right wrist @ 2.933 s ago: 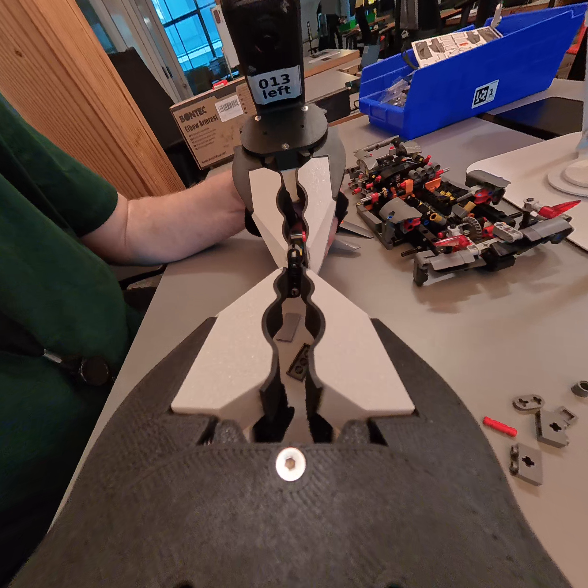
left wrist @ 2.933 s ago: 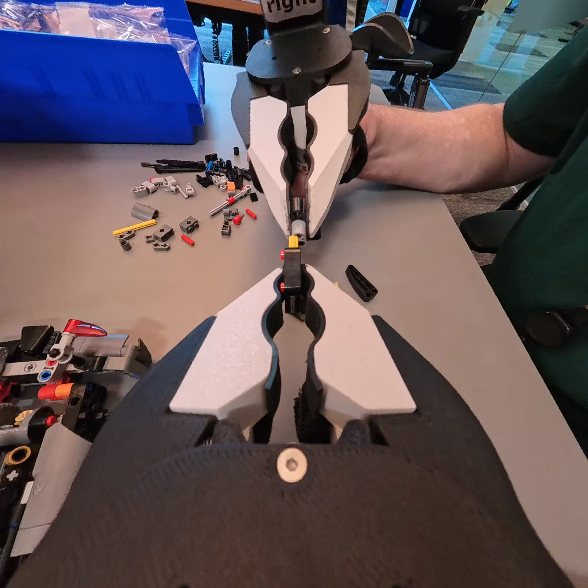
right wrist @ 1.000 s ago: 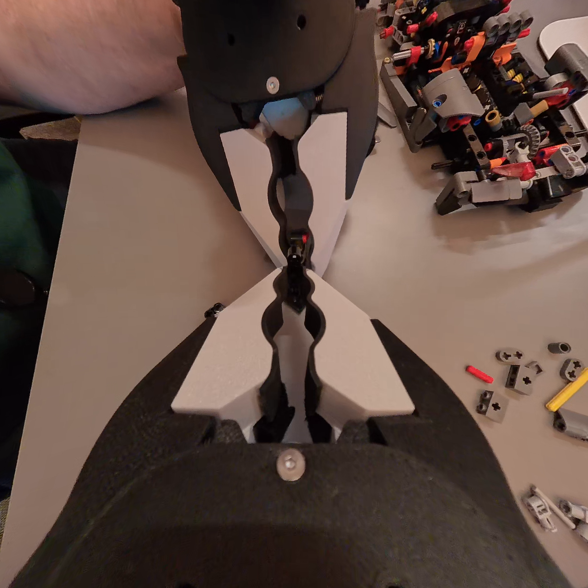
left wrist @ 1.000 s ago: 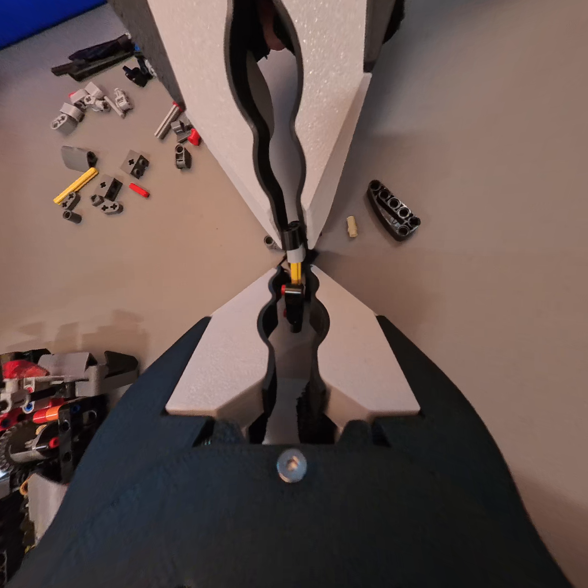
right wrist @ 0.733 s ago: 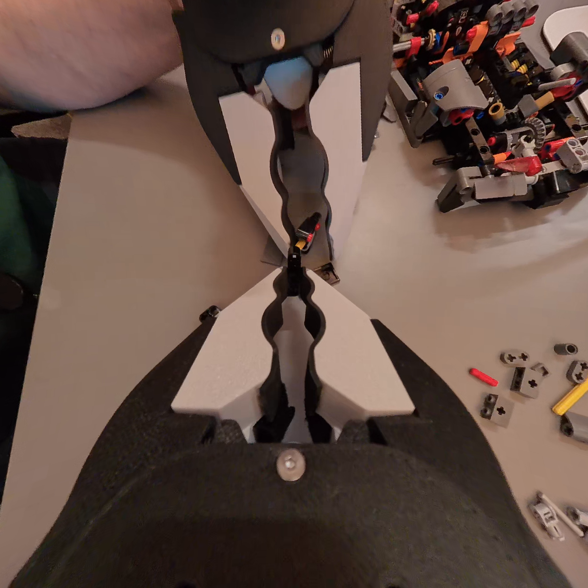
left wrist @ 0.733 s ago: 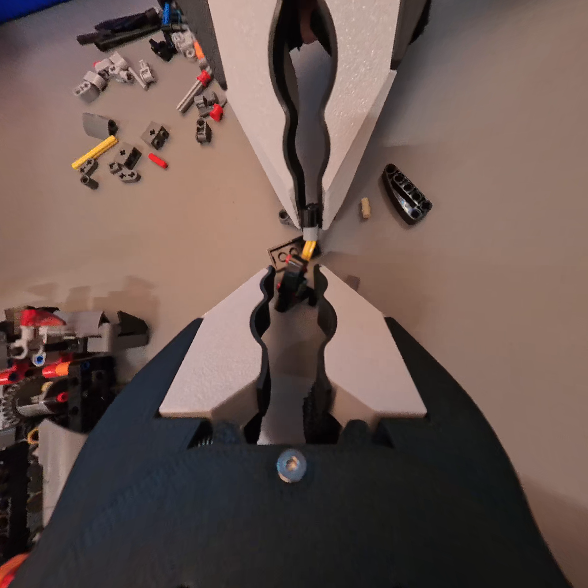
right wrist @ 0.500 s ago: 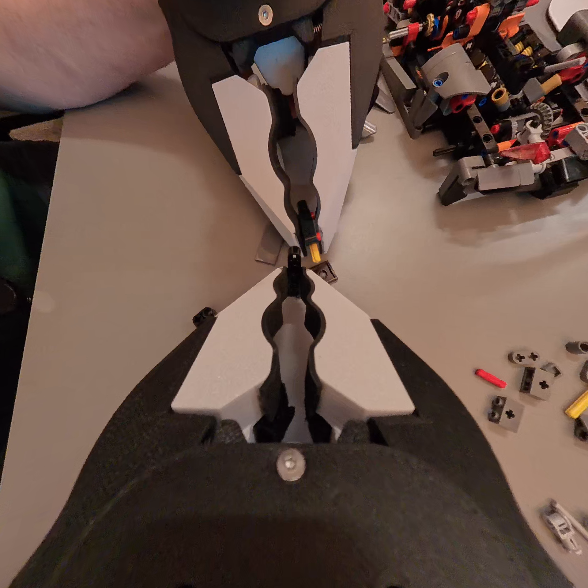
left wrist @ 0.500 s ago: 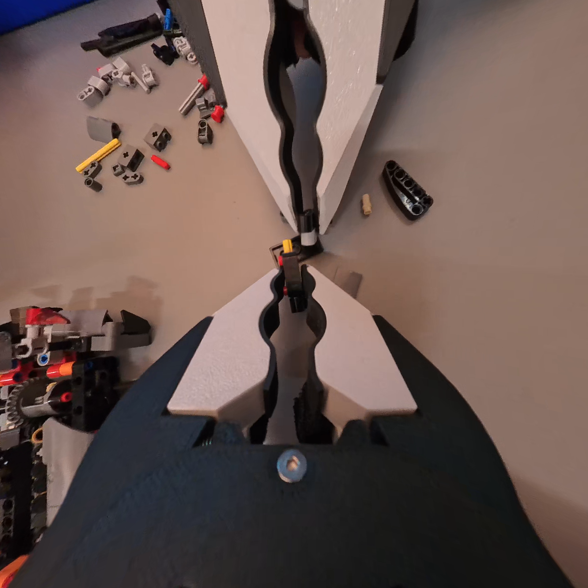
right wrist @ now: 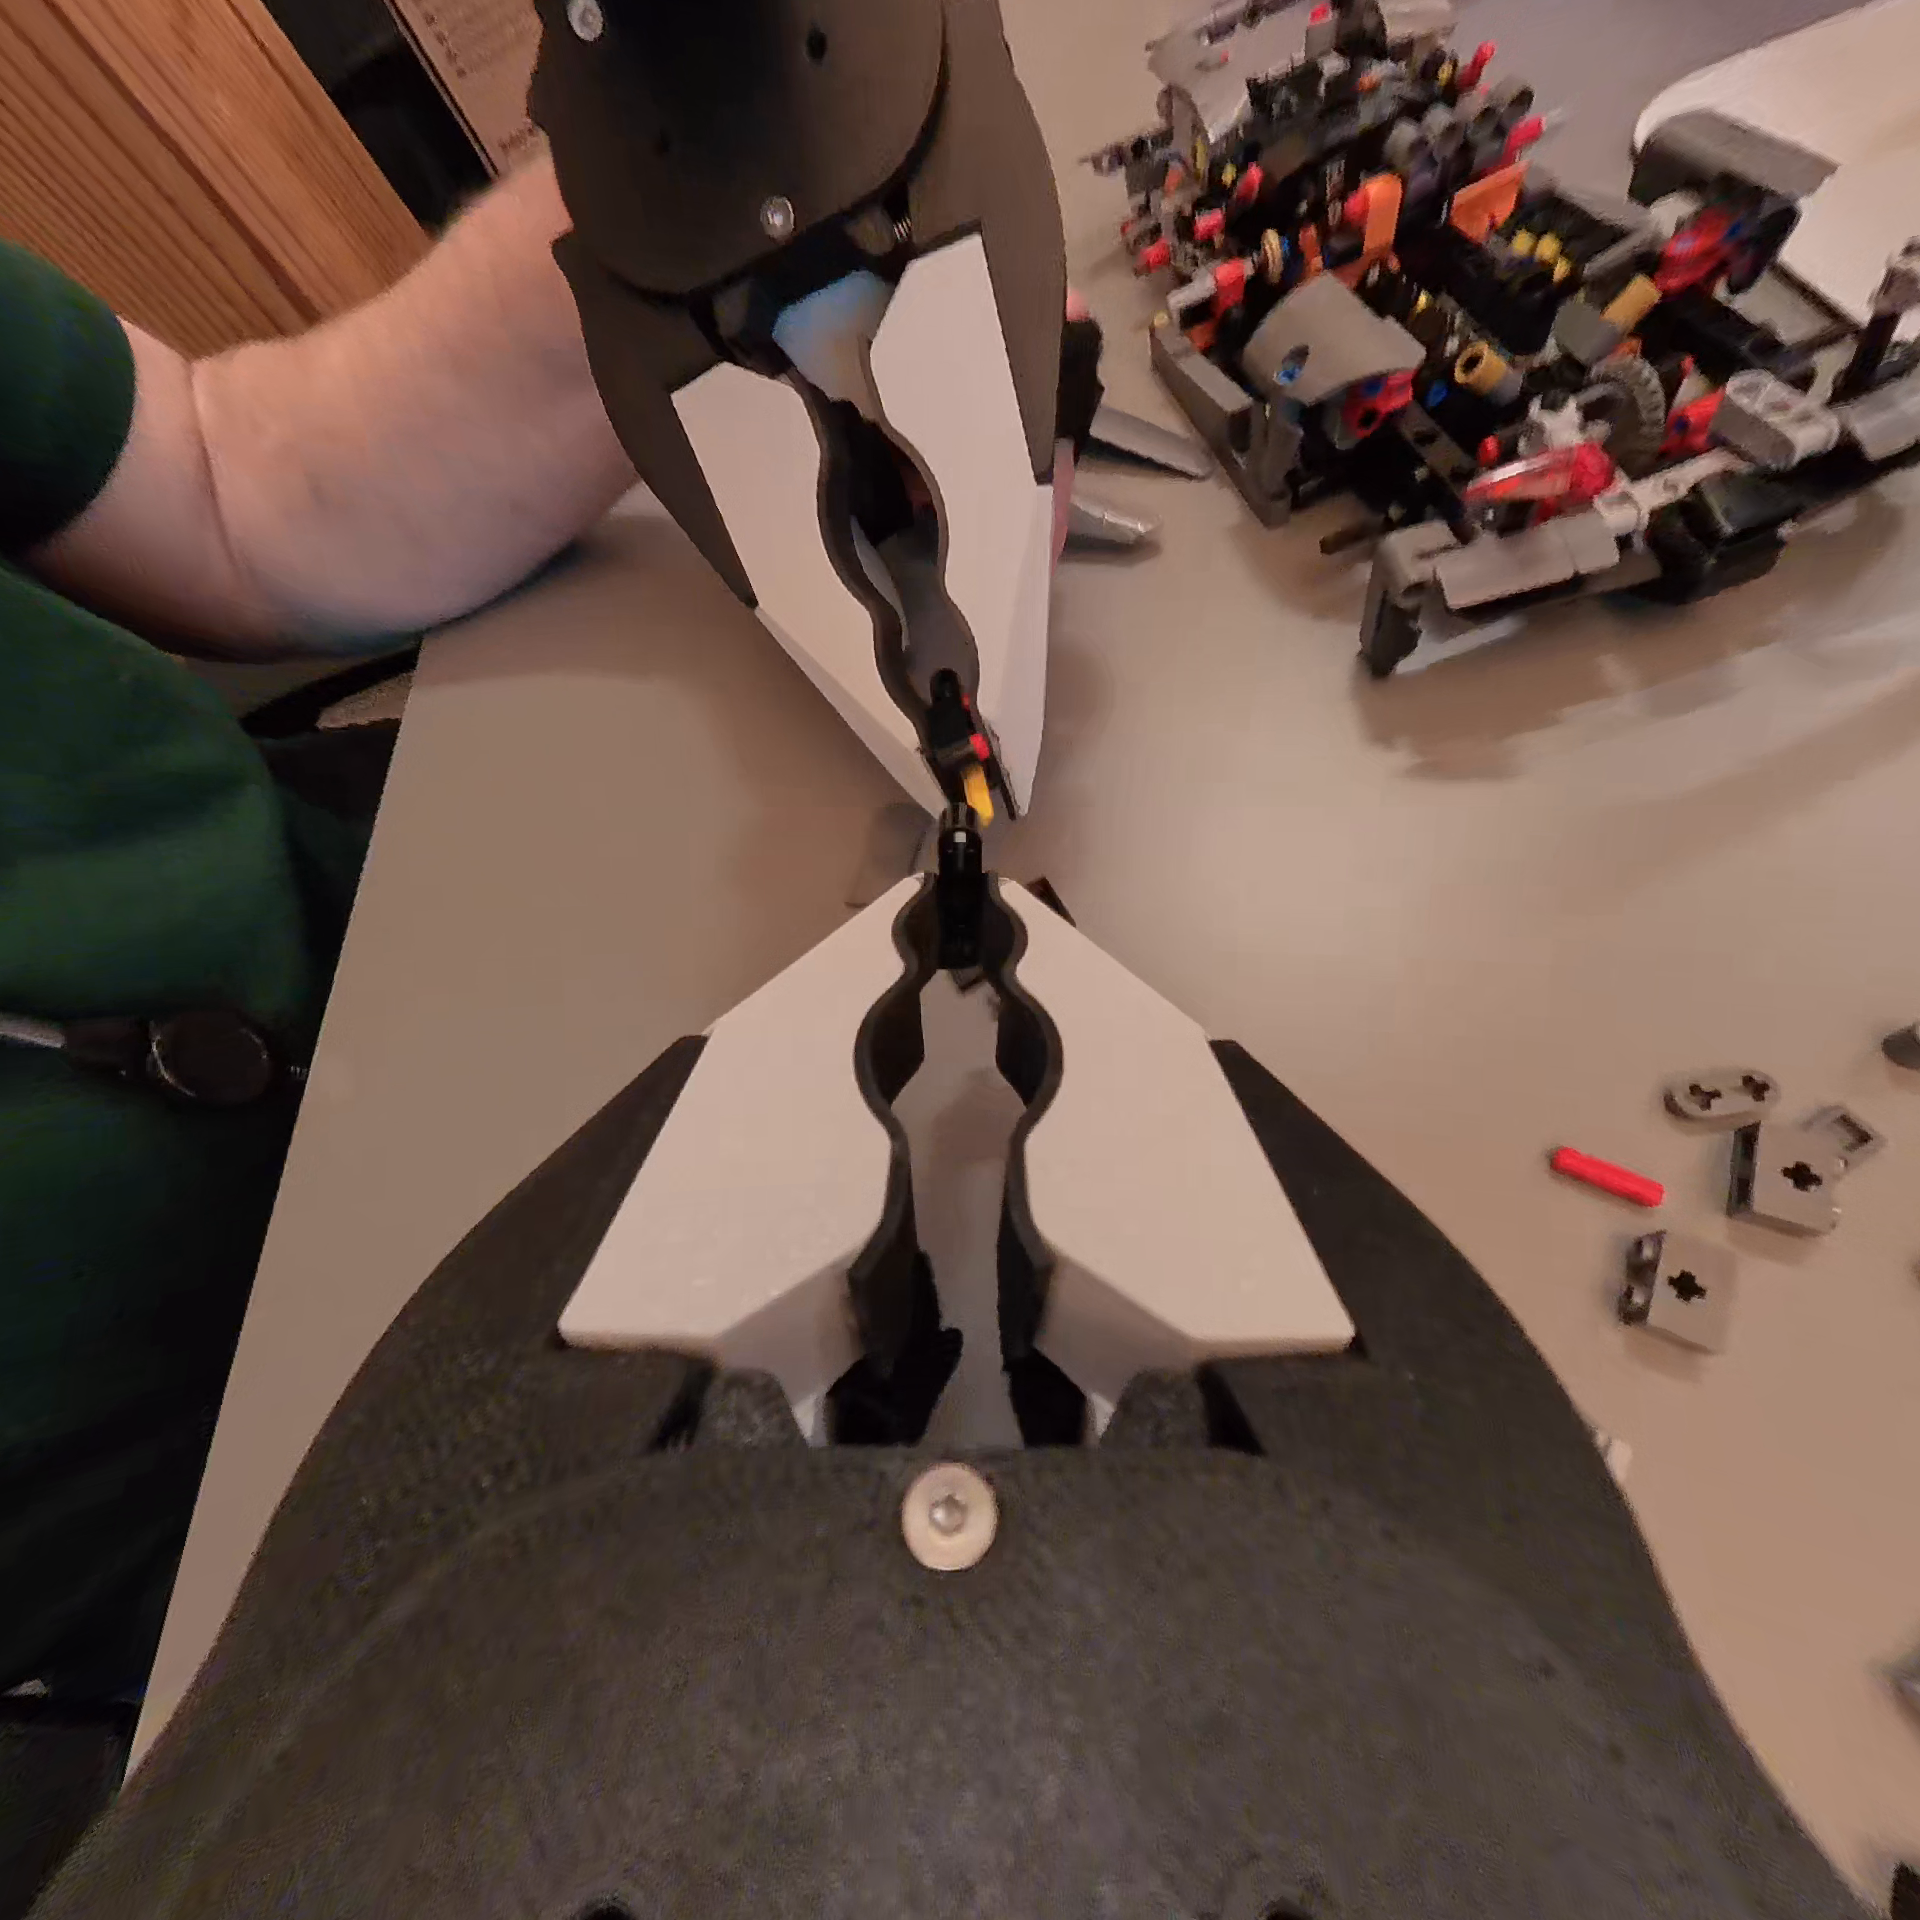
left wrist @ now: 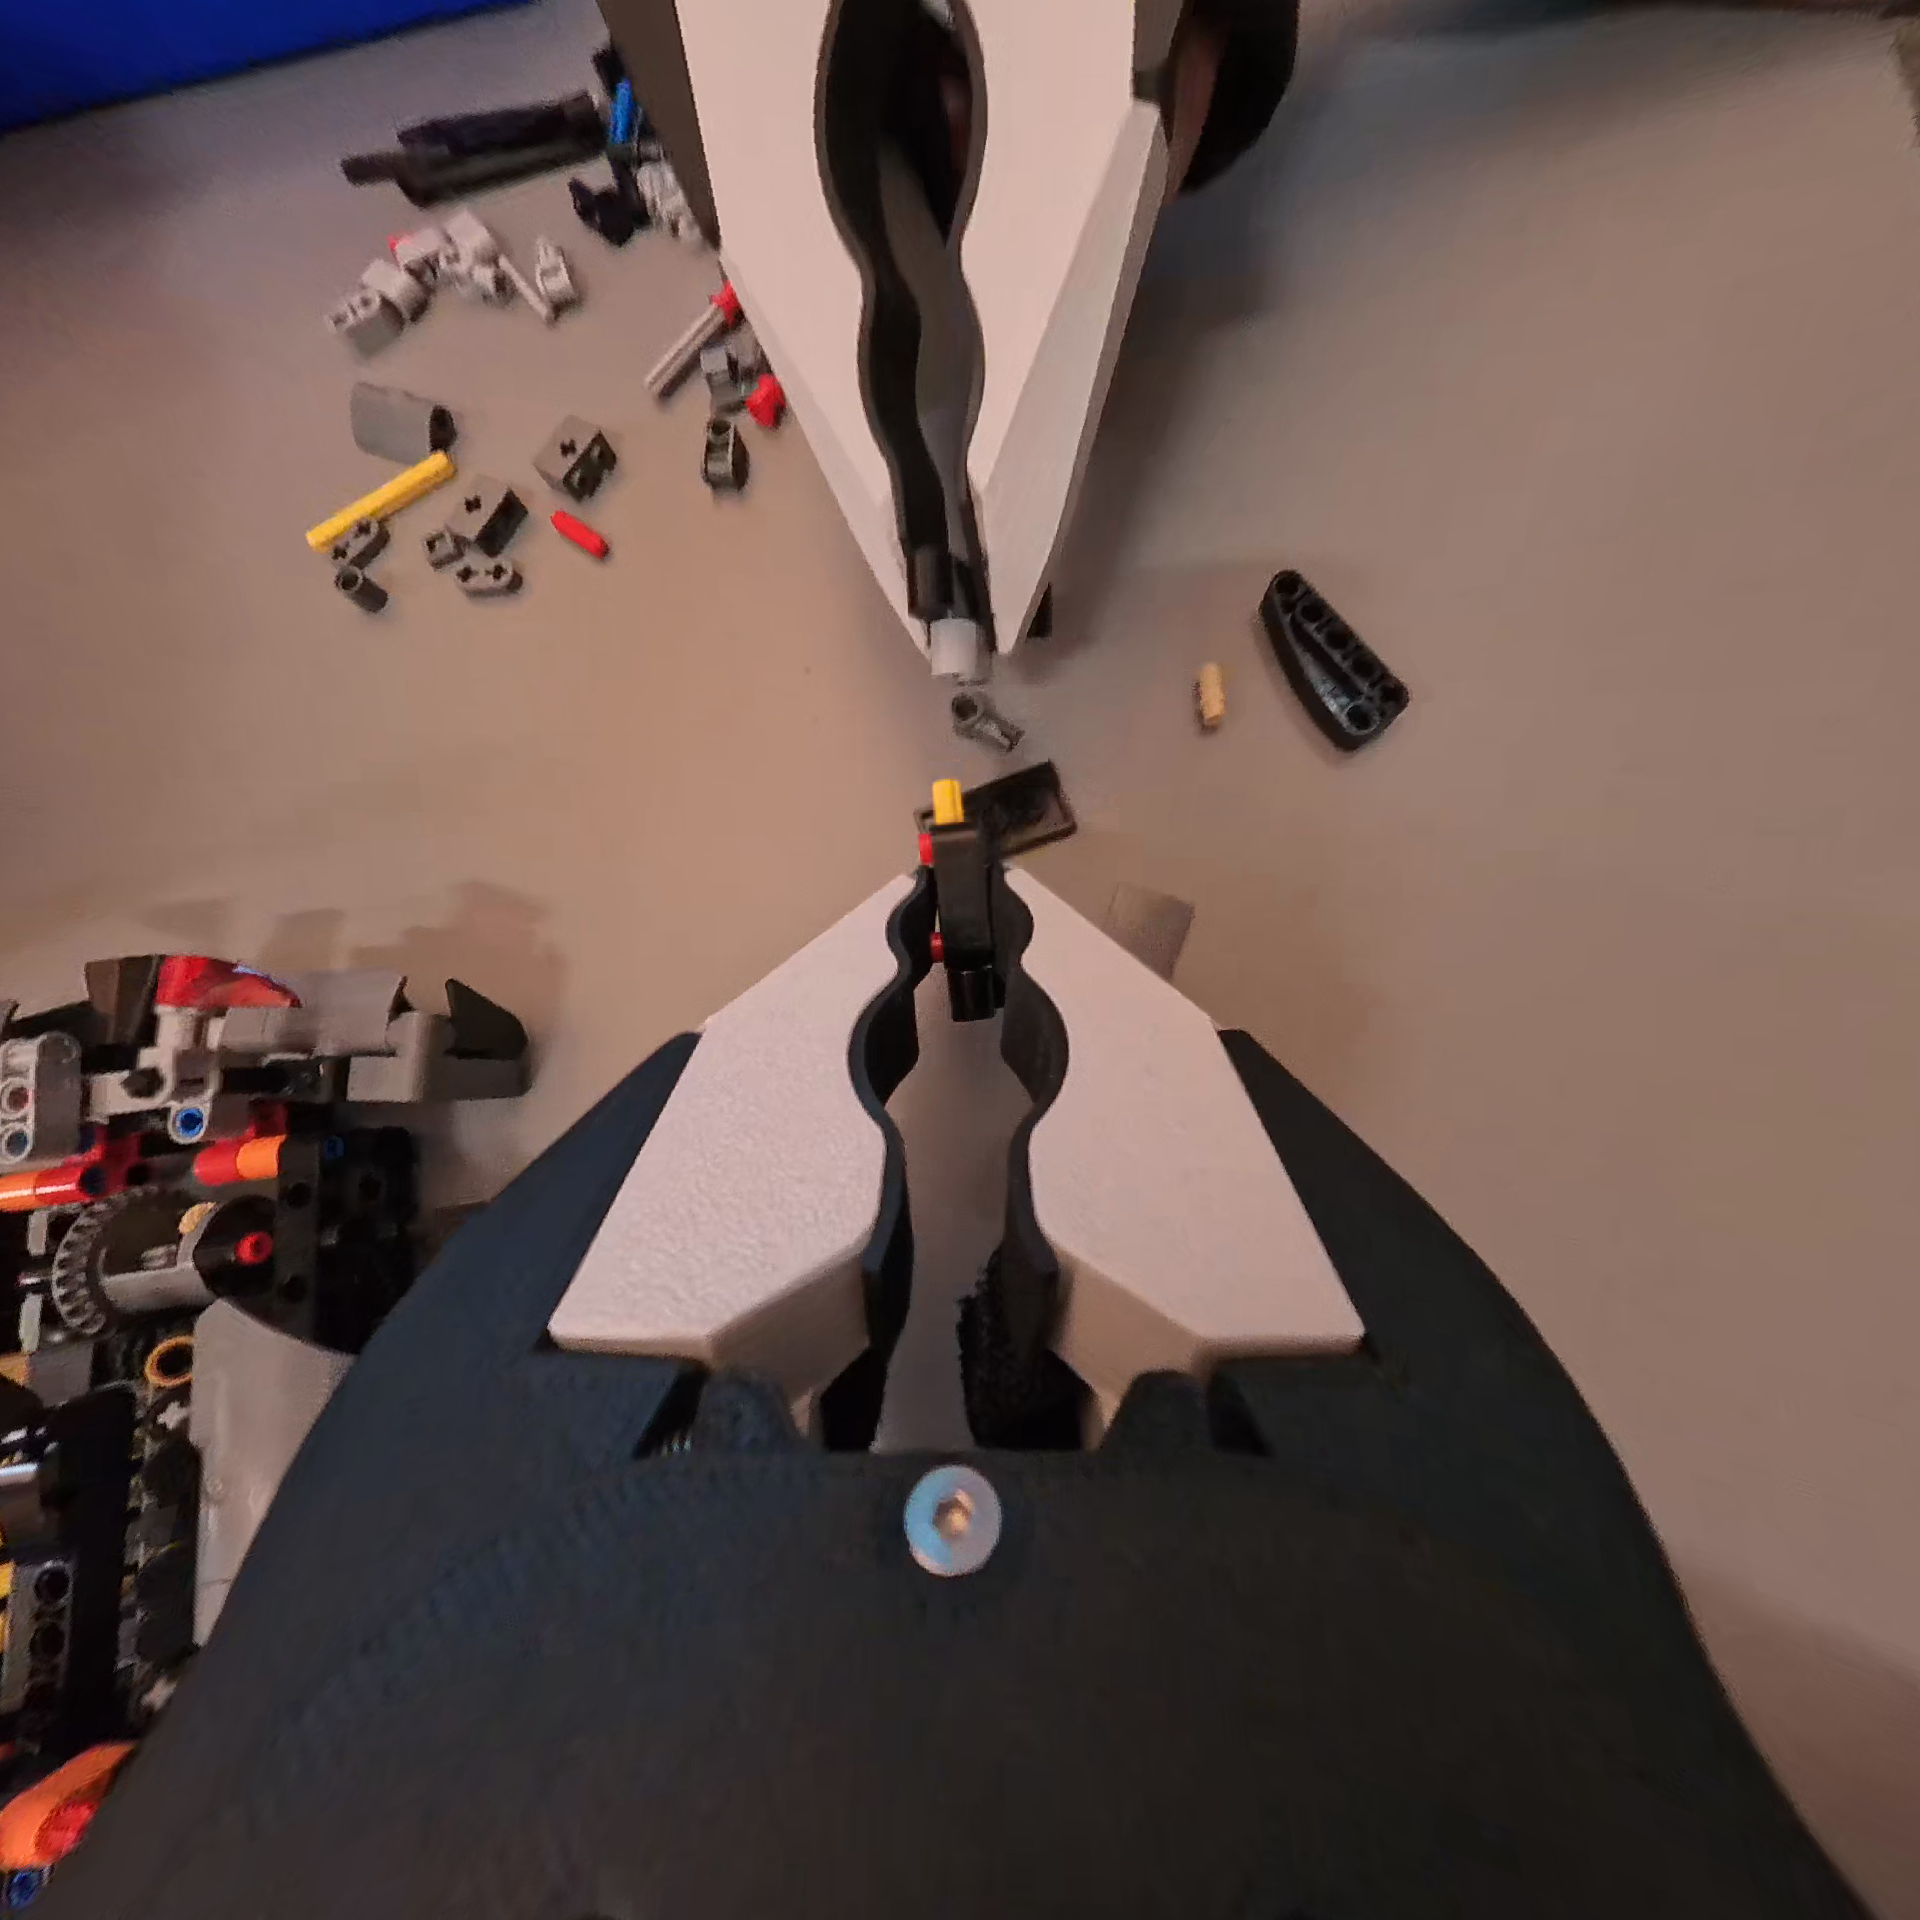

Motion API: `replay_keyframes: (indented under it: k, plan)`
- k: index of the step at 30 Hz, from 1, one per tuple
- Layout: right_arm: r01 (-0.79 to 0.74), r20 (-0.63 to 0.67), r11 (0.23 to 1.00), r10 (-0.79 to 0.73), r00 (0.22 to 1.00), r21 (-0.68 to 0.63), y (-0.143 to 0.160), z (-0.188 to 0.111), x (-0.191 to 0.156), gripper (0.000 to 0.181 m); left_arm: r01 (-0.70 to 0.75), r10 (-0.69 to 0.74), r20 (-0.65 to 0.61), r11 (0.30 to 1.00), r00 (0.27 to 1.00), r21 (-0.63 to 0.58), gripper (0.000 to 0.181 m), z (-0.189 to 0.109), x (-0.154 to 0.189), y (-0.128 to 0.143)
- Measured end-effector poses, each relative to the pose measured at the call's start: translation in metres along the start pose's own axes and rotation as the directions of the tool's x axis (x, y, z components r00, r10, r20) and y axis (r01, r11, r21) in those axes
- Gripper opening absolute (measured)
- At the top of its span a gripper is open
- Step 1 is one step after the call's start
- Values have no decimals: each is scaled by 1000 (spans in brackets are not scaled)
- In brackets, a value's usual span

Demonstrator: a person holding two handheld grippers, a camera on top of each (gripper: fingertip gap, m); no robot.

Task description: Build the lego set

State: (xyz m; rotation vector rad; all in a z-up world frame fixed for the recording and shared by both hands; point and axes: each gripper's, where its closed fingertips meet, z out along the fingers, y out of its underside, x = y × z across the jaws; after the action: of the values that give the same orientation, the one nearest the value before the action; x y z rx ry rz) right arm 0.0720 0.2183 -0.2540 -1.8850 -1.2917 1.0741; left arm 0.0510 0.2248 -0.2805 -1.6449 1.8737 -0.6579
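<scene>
1. Left tongs [left wrist: 961, 883] are clamped on a small black connector piece [left wrist: 964, 914] with a yellow axle tip [left wrist: 945, 800] and red pins on its side, held above the counter [left wrist: 1558, 935].
2. Right tongs [right wrist: 958, 883] pinch a black rod piece [left wrist: 940, 582] with a light grey end [left wrist: 954, 649]; in the left wrist view the two held pieces sit tip to tip with a gap between them.
3. Under that gap, three loose bits lie on the counter: one small grey connector [left wrist: 985, 719], one dark flat plate [left wrist: 1023, 810], one grey tile [left wrist: 1148, 923].
4. Off to one side: one tan pin [left wrist: 1209, 694] just beside one curved black beam [left wrist: 1332, 660].
5. The part-built car model [right wrist: 1507, 343] sits on the counter, well apart from the tongs.
6. Scattered parts pile: one yellow axle [left wrist: 381, 502], one red pin [left wrist: 579, 533], several grey blocks, too jumbled to count.
7. Only a blue bin edge [left wrist: 208, 52] shows at the corner; its contents are out of sight.
</scene>
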Motion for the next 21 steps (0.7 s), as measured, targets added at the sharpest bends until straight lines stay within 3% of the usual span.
replay_keyframes:
  k: [4, 7, 11, 15, 21]
  plan:
    - [10, 1, 1000, -10, 1000, -8, 2, 2, 0, 5, -22, 23, 4, 997, 1000, -70, 9, 10, 3, 10]
    - [8, 18, 1000, -8, 1000, 8, -1, 3, -4, 5, -12, 15, 39, 997, 999, -80, 23, 9, -3, 14]
    - [-40, 86, 993, 31, 996, 111, -18, -3, -13, 5, -4, 0, 40, 995, 999, 100, 26, -11, -2, -21]
    - [-79, 145, 970, 46, 988, 231, -42, -12, -23, 5, 45, -37, -29, 943, 999, 329, 17, -32, 7, -64]
    - [14, 88, 965, -39, 995, 263, -56, -23, -32, 6, 87, -55, -84, 898, 995, 431, 14, -44, 11, -79]
